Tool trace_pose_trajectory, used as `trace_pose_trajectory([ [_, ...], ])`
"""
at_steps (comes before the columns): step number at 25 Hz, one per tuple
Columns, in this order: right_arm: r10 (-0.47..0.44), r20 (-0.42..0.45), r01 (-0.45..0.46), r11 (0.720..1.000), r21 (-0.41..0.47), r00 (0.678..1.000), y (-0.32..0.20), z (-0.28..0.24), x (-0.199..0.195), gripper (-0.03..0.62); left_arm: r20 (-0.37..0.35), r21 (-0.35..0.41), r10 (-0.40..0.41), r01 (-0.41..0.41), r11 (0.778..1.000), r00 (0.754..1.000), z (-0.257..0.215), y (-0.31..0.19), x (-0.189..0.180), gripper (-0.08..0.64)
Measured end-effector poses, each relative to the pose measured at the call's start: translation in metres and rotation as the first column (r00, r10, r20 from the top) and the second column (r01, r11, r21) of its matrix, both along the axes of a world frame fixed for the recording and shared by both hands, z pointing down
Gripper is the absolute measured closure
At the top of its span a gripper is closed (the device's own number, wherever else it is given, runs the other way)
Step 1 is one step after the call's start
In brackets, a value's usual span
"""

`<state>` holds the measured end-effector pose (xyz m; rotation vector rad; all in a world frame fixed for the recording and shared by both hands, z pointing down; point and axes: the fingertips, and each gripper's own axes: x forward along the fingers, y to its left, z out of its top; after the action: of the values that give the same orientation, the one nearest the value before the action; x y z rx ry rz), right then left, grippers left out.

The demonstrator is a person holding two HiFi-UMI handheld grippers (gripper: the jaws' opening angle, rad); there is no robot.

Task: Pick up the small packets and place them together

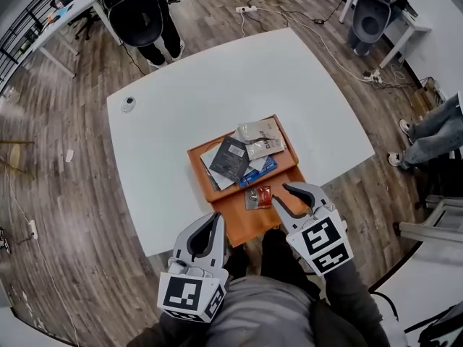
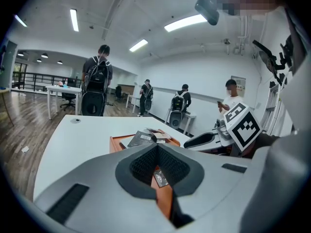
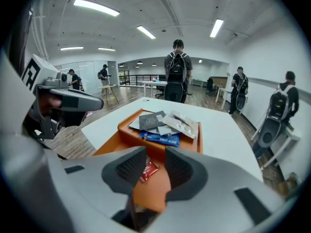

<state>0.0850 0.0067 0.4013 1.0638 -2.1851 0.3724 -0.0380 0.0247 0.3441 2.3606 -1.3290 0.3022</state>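
An orange tray [image 1: 200, 152] on the white table [image 1: 181, 107] holds a pile of packets: a dark grey one [image 1: 230, 157], a silver one [image 1: 262, 137] and a blue one [image 1: 258, 170]. In front of it, on a flat orange board [image 1: 242, 223], lie a small red packet [image 1: 265, 196] and a small dark packet [image 1: 252, 199] side by side. My right gripper [image 1: 281, 194] hovers open just right of them; the red packet [image 3: 149, 170] shows through the gap of the right gripper [image 3: 155, 150]. My left gripper [image 1: 218, 217] is shut and empty at the board's near left, and past the left gripper [image 2: 158, 147] the dark packet [image 2: 160, 177] is visible.
A small round object [image 1: 128, 104] sits near the table's far left corner. A person with a backpack [image 1: 148, 13] stands beyond the far edge. Another person's legs [image 1: 434, 132] are at the right. Cables and a power strip [image 1: 246, 9] lie on the wooden floor.
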Motion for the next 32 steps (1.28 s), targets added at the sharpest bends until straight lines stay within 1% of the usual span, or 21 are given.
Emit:
trace_pose_trajectory([
  [5, -0.047, -0.013, 0.047, 0.997, -0.056, 0.999, 0.008, 0.023, -0.013, 0.472, 0.012, -0.027, -0.020, 0.020, 0.999, 1.000, 0.011, 0.004, -0.009, 0.563],
  [7, -0.069, -0.031, 0.067, 0.995, -0.074, 0.997, 0.007, 0.034, -0.017, 0.472, 0.016, -0.038, -0.034, 0.034, 0.999, 0.999, 0.015, 0.003, -0.014, 0.563],
  [14, -0.173, -0.080, 0.159, 0.974, -0.160, 0.982, 0.006, 0.065, -0.031, 0.472, 0.013, -0.059, -0.085, 0.086, 0.995, 0.996, 0.022, -0.006, -0.025, 0.563],
  [18, -0.252, -0.123, 0.220, 0.949, -0.226, 0.960, 0.004, 0.083, -0.039, 0.469, 0.012, -0.068, -0.107, 0.108, 0.992, 0.994, 0.025, -0.016, -0.029, 0.563],
  [20, -0.289, -0.135, 0.247, 0.932, -0.266, 0.948, 0.004, 0.092, -0.043, 0.448, 0.013, -0.072, -0.116, 0.117, 0.991, 0.993, 0.026, -0.023, -0.031, 0.563],
  [23, -0.337, -0.137, 0.277, 0.901, -0.334, 0.931, 0.007, 0.105, -0.045, 0.387, 0.014, -0.081, -0.126, 0.126, 0.989, 0.992, 0.029, -0.033, -0.033, 0.563],
  [24, -0.347, -0.140, 0.283, 0.895, -0.344, 0.927, 0.007, 0.108, -0.045, 0.376, 0.015, -0.084, -0.128, 0.128, 0.988, 0.992, 0.030, -0.036, -0.034, 0.563],
  [28, -0.354, -0.165, 0.284, 0.898, -0.337, 0.921, 0.001, 0.109, -0.044, 0.377, 0.010, -0.095, -0.127, 0.128, 0.987, 0.992, 0.036, -0.046, -0.034, 0.563],
  [31, -0.346, -0.178, 0.274, 0.902, -0.332, 0.921, -0.001, 0.110, -0.043, 0.411, 0.003, -0.103, -0.120, 0.119, 0.988, 0.993, 0.039, -0.047, -0.032, 0.563],
  [32, -0.341, -0.183, 0.269, 0.905, -0.329, 0.922, -0.001, 0.110, -0.042, 0.433, 0.002, -0.103, -0.117, 0.117, 0.988, 0.993, 0.040, -0.046, -0.032, 0.563],
])
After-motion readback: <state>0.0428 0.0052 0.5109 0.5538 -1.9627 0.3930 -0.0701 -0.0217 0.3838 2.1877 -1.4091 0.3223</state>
